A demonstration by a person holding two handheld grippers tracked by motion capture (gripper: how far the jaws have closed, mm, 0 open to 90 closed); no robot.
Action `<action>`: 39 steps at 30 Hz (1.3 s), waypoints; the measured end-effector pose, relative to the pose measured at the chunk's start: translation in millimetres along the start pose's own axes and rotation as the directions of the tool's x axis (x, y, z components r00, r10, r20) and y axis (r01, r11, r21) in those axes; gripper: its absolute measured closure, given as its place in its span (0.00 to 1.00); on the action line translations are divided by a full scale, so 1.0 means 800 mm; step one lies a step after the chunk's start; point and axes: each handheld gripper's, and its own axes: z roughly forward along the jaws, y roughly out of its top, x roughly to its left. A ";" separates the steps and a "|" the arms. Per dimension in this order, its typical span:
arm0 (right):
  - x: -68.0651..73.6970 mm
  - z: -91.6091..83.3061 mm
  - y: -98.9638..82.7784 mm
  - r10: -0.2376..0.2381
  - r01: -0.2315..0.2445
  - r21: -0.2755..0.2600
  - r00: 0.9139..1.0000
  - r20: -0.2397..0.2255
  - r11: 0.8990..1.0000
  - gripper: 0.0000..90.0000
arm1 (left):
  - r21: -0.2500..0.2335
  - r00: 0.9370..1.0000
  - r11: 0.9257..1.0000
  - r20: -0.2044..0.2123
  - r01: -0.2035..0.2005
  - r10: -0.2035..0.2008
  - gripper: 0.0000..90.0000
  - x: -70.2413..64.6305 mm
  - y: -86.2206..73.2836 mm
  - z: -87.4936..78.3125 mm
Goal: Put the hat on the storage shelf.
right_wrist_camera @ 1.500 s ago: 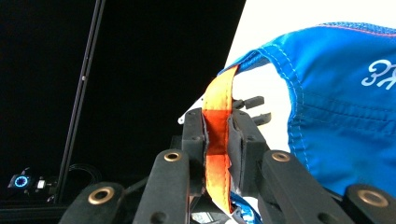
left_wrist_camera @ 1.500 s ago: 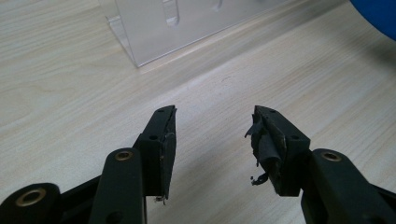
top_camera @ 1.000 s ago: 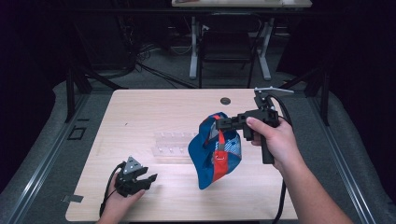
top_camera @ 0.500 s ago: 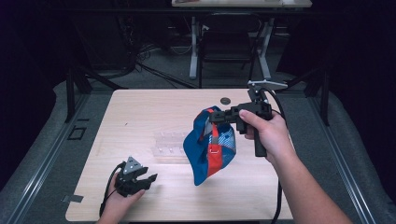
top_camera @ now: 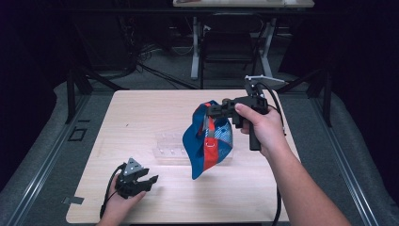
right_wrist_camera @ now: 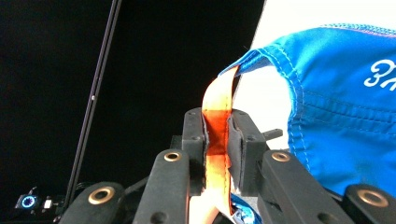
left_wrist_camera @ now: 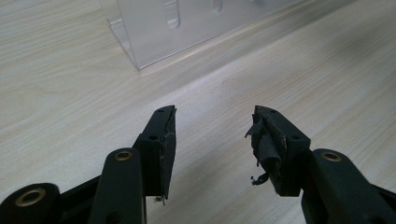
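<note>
The right claw (top_camera: 217, 111) has carried the blue bag (top_camera: 207, 141) up and toward the worktop's (top_camera: 141, 113) far side; its jaws pinch the bag's orange strap (right_wrist_camera: 217, 126), the bag hanging above the clear plastic rack (top_camera: 170, 147). The left claw (top_camera: 143, 181) rests wide and empty on the worktop.

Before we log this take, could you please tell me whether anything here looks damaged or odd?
Yes: the pad on one jaw of the left claw looks torn, with frayed black shreds hanging off it. The other pad looks smooth.
</note>
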 end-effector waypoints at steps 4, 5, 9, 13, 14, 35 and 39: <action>-0.001 0.005 0.006 0.006 -0.006 -0.012 1.000 -0.007 1.000 0.86 | 0.002 1.000 1.000 0.005 -0.007 0.007 0.56 -0.003 0.001 0.001; -0.001 0.005 0.006 0.006 -0.006 -0.012 1.000 -0.007 1.000 0.86 | 0.002 1.000 1.000 0.005 -0.007 0.007 0.55 -0.003 0.001 0.001; 0.001 0.009 0.014 0.014 -0.014 -0.027 1.000 -0.017 1.000 0.86 | -0.007 1.000 1.000 0.014 -0.010 0.010 0.55 -0.006 0.002 0.002; 0.002 0.010 0.018 0.013 -0.013 -0.033 1.000 -0.020 0.999 0.86 | -0.013 1.000 1.000 0.014 -0.015 0.015 0.55 -0.011 0.004 0.002; 0.002 0.011 0.020 0.015 -0.016 -0.039 1.000 -0.021 0.999 0.86 | -0.017 1.000 1.000 0.020 -0.007 0.007 0.55 -0.013 0.005 0.001; -0.001 0.003 0.022 0.016 -0.018 -0.067 1.000 -0.025 0.998 0.86 | -0.207 0.972 0.961 0.103 -0.186 0.210 0.55 -0.118 0.083 -0.012; -0.003 0.004 0.021 0.015 -0.016 -0.058 1.000 -0.026 0.998 0.86 | -0.212 0.964 0.951 0.094 -0.225 0.249 0.57 -0.136 0.091 -0.006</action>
